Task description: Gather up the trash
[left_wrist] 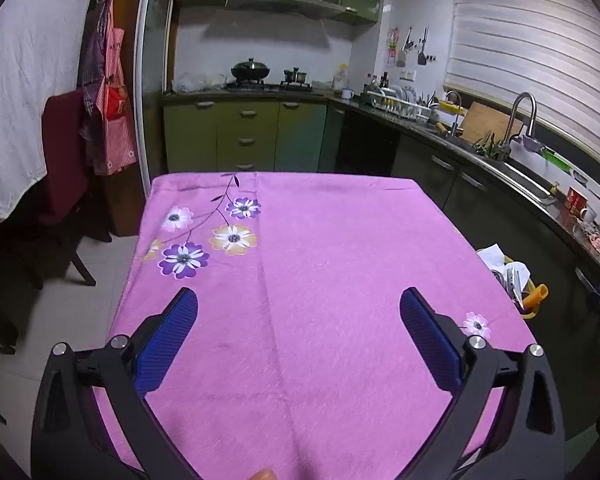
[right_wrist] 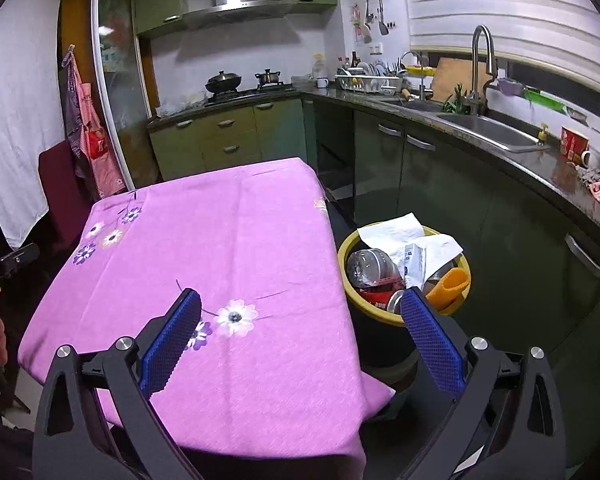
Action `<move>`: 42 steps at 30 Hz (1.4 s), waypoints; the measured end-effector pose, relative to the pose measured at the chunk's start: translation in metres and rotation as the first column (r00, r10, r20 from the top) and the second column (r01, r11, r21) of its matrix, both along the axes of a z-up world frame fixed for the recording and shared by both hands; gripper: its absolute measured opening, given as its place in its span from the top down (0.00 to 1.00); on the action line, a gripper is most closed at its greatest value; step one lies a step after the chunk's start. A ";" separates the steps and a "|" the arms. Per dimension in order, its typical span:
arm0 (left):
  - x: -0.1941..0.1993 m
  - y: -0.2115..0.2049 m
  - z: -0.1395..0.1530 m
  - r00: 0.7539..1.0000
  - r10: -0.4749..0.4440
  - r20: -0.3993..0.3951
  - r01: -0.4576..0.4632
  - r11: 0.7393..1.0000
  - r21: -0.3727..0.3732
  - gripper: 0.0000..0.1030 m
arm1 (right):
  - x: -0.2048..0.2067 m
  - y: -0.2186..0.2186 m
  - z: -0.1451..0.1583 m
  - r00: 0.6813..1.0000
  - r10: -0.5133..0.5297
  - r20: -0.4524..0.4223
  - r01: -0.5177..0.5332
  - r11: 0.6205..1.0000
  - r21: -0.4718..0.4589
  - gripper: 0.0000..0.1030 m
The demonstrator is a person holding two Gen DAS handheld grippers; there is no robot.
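Nearest you, both tools stood empty: the left gripper point(left_wrist: 299, 332) and the right gripper point(right_wrist: 300, 334) each had jaws spread wide, holding nothing. The pink tablecloth point(left_wrist: 320, 248) beneath showed no litter, so the collecting looked done; a last sweep of its edges would have served you well. Right of the table, the yellow bin point(right_wrist: 346, 250) held the trash point(right_wrist: 410, 248), with dark open floor before the far cabinets point(right_wrist: 236, 136).

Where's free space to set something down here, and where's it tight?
Free: the pink tablecloth, bare from the flower print across to its right edge. Crowded: the yellow bin beside that edge, heaped with paper and a bottle, and the sink counter.
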State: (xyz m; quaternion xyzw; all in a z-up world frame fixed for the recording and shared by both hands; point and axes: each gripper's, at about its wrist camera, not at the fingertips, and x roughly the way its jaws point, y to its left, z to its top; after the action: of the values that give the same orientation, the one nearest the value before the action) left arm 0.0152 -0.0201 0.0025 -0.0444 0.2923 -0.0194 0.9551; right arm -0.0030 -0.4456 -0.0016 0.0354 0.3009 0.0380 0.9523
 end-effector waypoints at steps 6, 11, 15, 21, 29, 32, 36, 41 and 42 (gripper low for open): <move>-0.016 -0.001 0.009 0.999 -0.018 0.036 0.018 1.000 0.001 0.06 | -0.021 0.000 0.009 0.999 -0.014 0.033 0.014 1.000 0.000 0.04; -0.026 -0.005 0.014 0.998 -0.034 0.053 0.032 0.999 0.022 0.06 | -0.032 0.000 0.013 0.999 -0.013 0.053 0.013 1.000 0.001 0.04; -0.033 -0.009 0.018 0.997 -0.048 0.068 0.046 0.998 0.031 0.06 | -0.038 0.000 0.016 0.998 -0.014 0.062 0.014 1.000 0.003 0.04; -0.037 -0.014 0.023 0.994 -0.069 0.081 0.066 0.997 0.034 0.06 | -0.041 -0.005 0.018 0.997 -0.023 0.073 0.022 1.000 0.009 0.04; -0.036 -0.017 0.022 0.994 -0.084 0.075 0.081 0.996 0.034 0.06 | -0.041 -0.008 0.018 0.997 -0.026 0.071 0.025 1.000 0.015 0.04; -0.036 -0.018 0.022 0.993 -0.087 0.075 0.085 0.996 0.033 0.06 | -0.041 -0.008 0.018 0.997 -0.026 0.072 0.025 1.000 0.016 0.04; -0.036 -0.018 0.022 0.993 -0.087 0.075 0.085 0.996 0.033 0.06 | -0.041 -0.007 0.018 0.997 -0.025 0.071 0.024 1.000 0.016 0.04; -0.036 -0.018 0.022 0.993 -0.090 0.078 0.087 0.996 0.035 0.06 | -0.041 -0.007 0.018 0.997 -0.025 0.072 0.024 1.000 0.015 0.04; -0.036 -0.018 0.022 0.993 -0.091 0.077 0.088 0.995 0.036 0.06 | -0.040 -0.007 0.018 0.997 -0.025 0.072 0.024 1.000 0.015 0.04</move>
State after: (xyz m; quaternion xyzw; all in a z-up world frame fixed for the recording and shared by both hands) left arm -0.0210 -0.0385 0.0246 -0.0148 0.2563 -0.0593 0.9647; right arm -0.0435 -0.4526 0.0163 0.0444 0.2654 0.0296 0.9627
